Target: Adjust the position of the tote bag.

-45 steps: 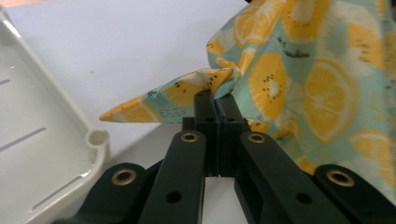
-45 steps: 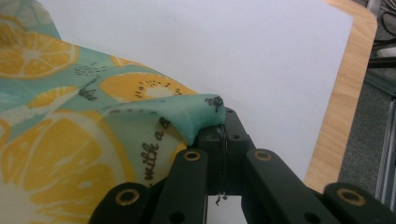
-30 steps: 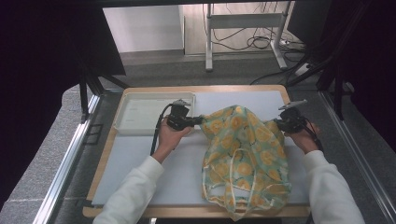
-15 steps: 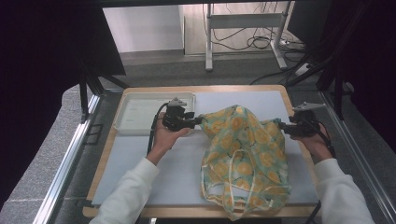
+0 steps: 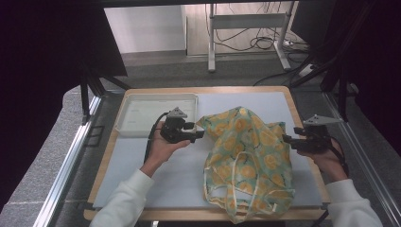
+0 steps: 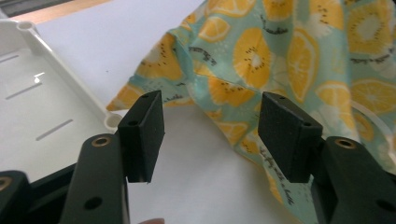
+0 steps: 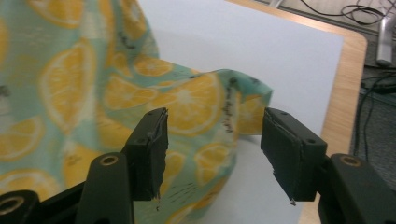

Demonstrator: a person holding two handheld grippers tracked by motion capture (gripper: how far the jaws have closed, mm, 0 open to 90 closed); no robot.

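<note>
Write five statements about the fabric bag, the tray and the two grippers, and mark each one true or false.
1. The teal fabric bag with an orange-slice print lies on the pale mat. True.
2. The left gripper is clamped on the bag. False: its jaws have just been opening, nothing is between them, and the bag's corner lies beyond them.
3. The shallow white plastic tray holds the bag. False: the bag lies to the tray's right.
4. The right gripper stands open, facing a corner of the bag. True.
5. The bag's handles lie at its far end. False: they lie at the near end, by the person.
</note>
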